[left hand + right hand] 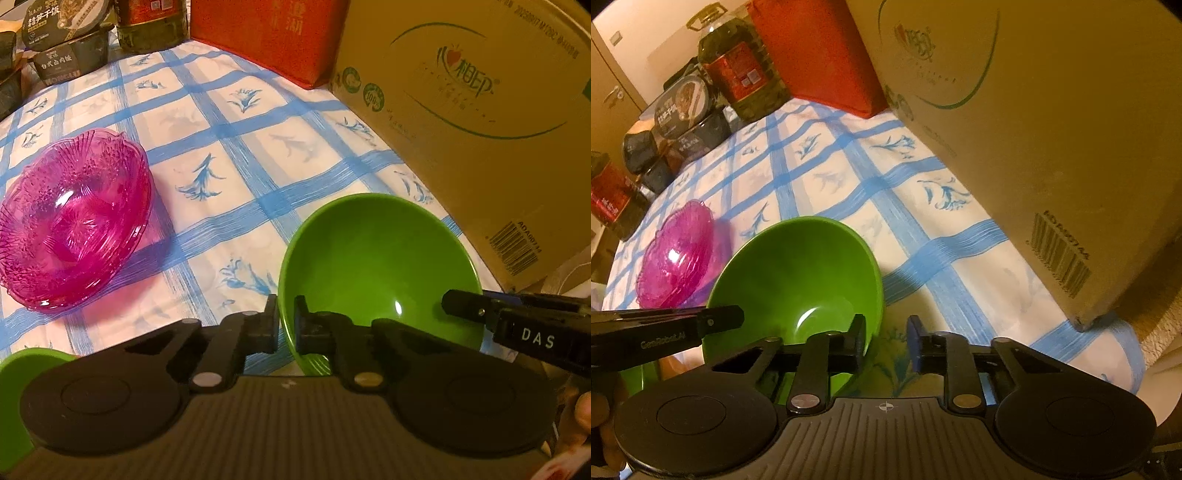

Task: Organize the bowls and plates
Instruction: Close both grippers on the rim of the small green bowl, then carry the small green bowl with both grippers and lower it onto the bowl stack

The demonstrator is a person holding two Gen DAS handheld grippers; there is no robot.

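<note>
Left wrist view: a pink glass bowl (74, 221) sits on the blue-checked tabletop (236, 155); the left gripper (286, 325) is clenched on the near rim of a tilted green bowl (376, 266). Right of it stands a cardboard box (480, 110). The right gripper (886, 339) is released, one finger inside the bowl's opposite rim.

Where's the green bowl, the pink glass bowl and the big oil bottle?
green bowl (376, 258): left wrist view, on its inside wall.
pink glass bowl (70, 221): left wrist view, on its inside bottom.
oil bottle (740, 70): right wrist view, on its red label.
</note>
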